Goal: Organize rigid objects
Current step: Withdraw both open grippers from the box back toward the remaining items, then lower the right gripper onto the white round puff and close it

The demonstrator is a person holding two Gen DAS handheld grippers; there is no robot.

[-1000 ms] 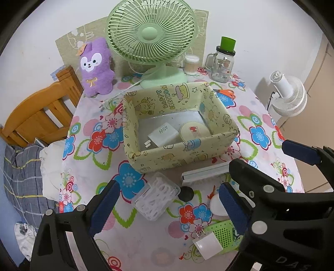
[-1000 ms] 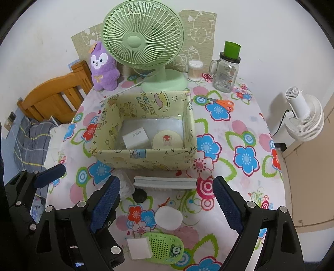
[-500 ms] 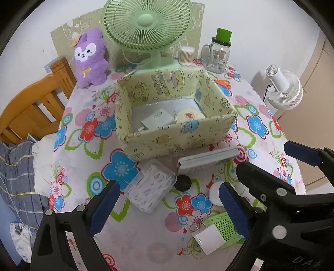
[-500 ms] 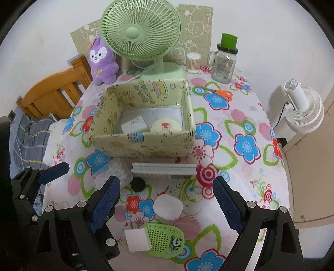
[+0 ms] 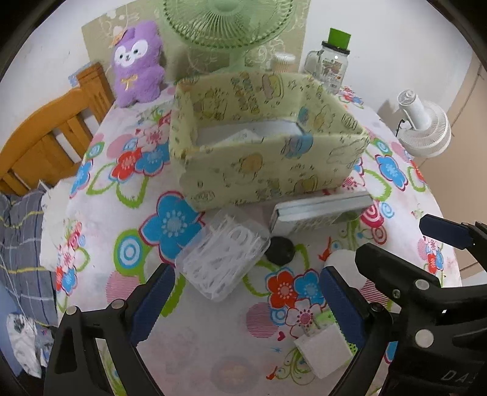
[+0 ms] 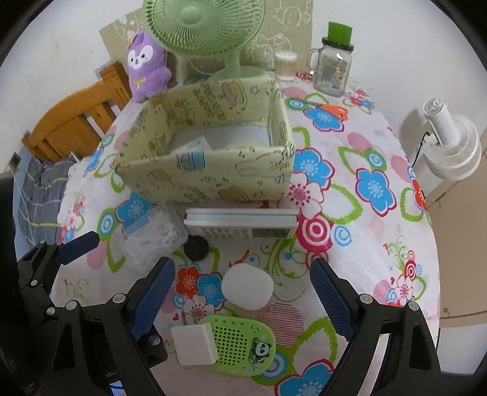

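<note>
A yellow patterned fabric box (image 5: 268, 170) (image 6: 207, 179) stands mid-table with a white adapter (image 6: 191, 146) inside. In front of it lie a clear case of white floss picks (image 5: 223, 259) (image 6: 155, 237), a grey-white remote (image 5: 319, 213) (image 6: 240, 225), a black cap (image 5: 281, 249) (image 6: 196, 247), a white oval object (image 6: 247, 286), a green panda-print device (image 6: 240, 344) and a white cube (image 6: 193, 344) (image 5: 322, 350). My left gripper (image 5: 246, 304) is open and empty, just before the floss case. My right gripper (image 6: 243, 301) is open and empty, with the white oval between its fingers' line.
A green desk fan (image 6: 201, 27), purple plush (image 6: 147, 67), glass jar with green lid (image 6: 333, 61), cotton-swab pot (image 6: 285, 65) and orange scissors (image 6: 331, 108) stand behind the box. A wooden chair (image 5: 51, 128) is at the left, a white fan (image 6: 450, 146) off the table's right edge.
Both grippers have moved down and forward toward the table; the loose objects now appear larger and closer. Both stay open. Nothing on the table has moved.
</note>
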